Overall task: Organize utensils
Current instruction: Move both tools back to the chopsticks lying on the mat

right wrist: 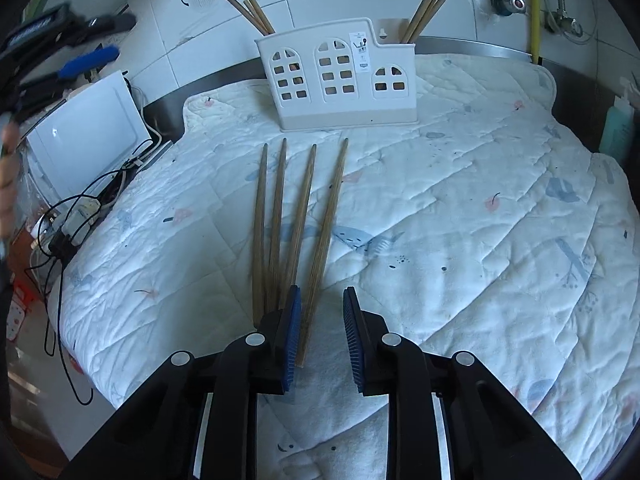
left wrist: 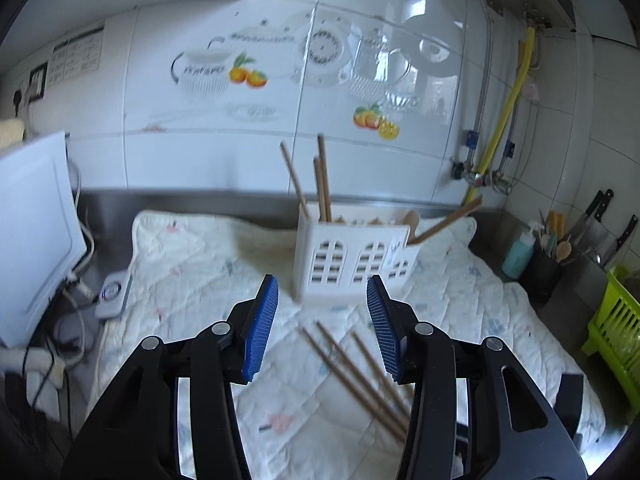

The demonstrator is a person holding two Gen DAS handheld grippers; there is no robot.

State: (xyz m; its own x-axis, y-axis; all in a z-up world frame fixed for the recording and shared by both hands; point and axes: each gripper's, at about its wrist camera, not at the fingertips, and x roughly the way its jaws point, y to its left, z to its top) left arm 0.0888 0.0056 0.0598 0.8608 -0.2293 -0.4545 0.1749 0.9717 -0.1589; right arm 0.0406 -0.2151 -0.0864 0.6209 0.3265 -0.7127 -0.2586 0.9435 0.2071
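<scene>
The right gripper (right wrist: 320, 328), parted and empty, is closed squarely on the rightmost chopstick (right wrist: 326, 236) near the cloth's (right wrist: 480, 200) front edge; the left gripper (left wrist: 323, 320) is kept open, empty.

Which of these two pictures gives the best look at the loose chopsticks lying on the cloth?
The right wrist view. All four loose chopsticks lie sharp and nearly full length, fanned out before the white holder. In the left wrist view only three loose chopsticks show, blurred, their near ends hidden behind the left gripper.
</scene>
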